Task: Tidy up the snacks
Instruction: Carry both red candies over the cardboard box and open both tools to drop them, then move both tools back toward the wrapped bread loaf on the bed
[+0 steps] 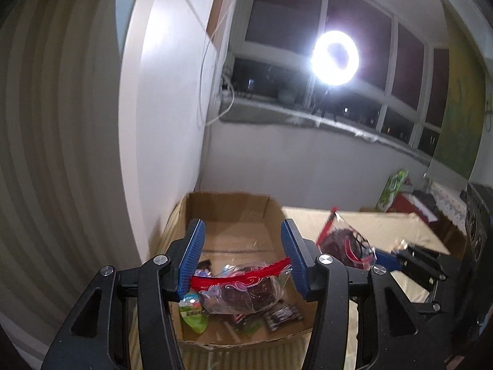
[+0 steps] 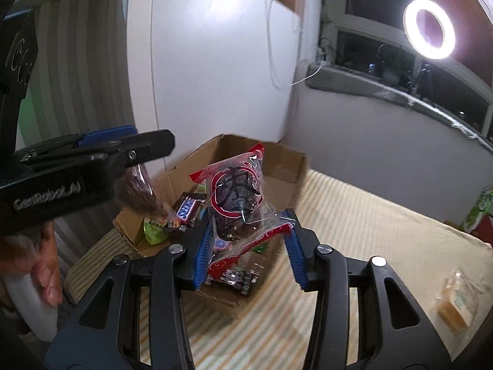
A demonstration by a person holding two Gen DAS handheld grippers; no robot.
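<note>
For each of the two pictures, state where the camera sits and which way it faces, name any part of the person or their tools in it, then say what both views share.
Left wrist: on the left hand-held gripper, facing forward and down into the box; its fingers hold a date bag; the right hand-held gripper shows at right.
Right wrist: on the right hand-held gripper, facing the box from the side; holds another date bag; the left hand-held gripper and the person's hand show at left.
Shared: box, both bags, ring light.

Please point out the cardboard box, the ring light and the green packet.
cardboard box (image 1: 228,205), left wrist view, far inner wall.
ring light (image 2: 429,34), right wrist view, glowing rim.
green packet (image 1: 194,319), left wrist view, its front.
</note>
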